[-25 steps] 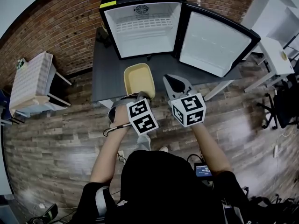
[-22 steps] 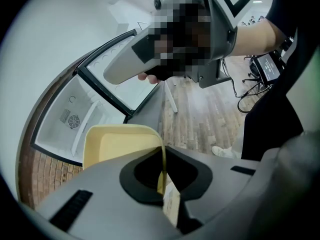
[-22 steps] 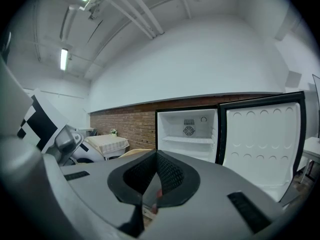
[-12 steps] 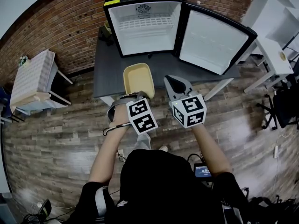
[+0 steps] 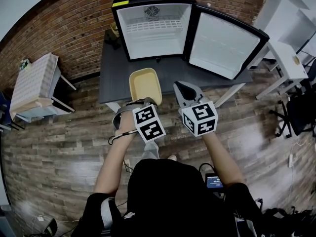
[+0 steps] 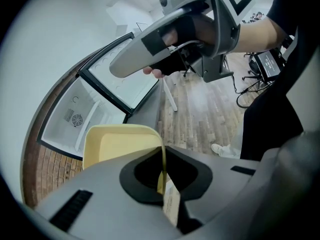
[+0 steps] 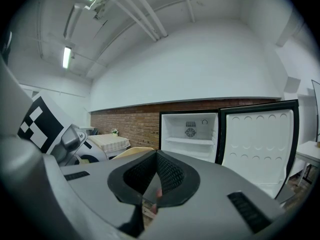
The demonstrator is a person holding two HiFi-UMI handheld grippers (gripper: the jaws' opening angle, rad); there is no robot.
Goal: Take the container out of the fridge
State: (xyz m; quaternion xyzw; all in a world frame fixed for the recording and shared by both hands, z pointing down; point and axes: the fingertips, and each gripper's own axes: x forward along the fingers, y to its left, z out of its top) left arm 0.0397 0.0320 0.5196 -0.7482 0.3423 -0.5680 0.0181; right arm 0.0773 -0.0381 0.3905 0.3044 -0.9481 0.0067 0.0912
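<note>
Room: brick wall at the back, plank floor (image 5: 64, 147), and a dark tabletop (image 5: 113, 78) carrying a small fridge (image 5: 153, 28) with bare shelves.
Container: the yellow container (image 5: 145, 84) is out of the fridge, straight ahead of the left tool (image 5: 147, 102) and over the tabletop's near edge. I cannot tell whether it rests there or hangs.
Left tool: pinching the thin near wall of the container, the rim standing edge-on between its jaws.
Right tool: the right tool (image 5: 185, 90) is pressed together on nothing, just right of the left tool and beside the container.
Risk, grip: it is a one-sided hold on a thin rim, so a tilt or jerk would likely let the tub pivot or slip out.
Risk, edge: drawn back low, its base could catch the tabletop lip.
In the way: the fridge door (image 5: 222, 43) is open wide ahead and right of the right tool, and a sideways swing could strike it.
Around: a cloth-covered side table (image 5: 34, 85) is well off left of the left tool. A white desk (image 5: 289, 58) is far right.
</note>
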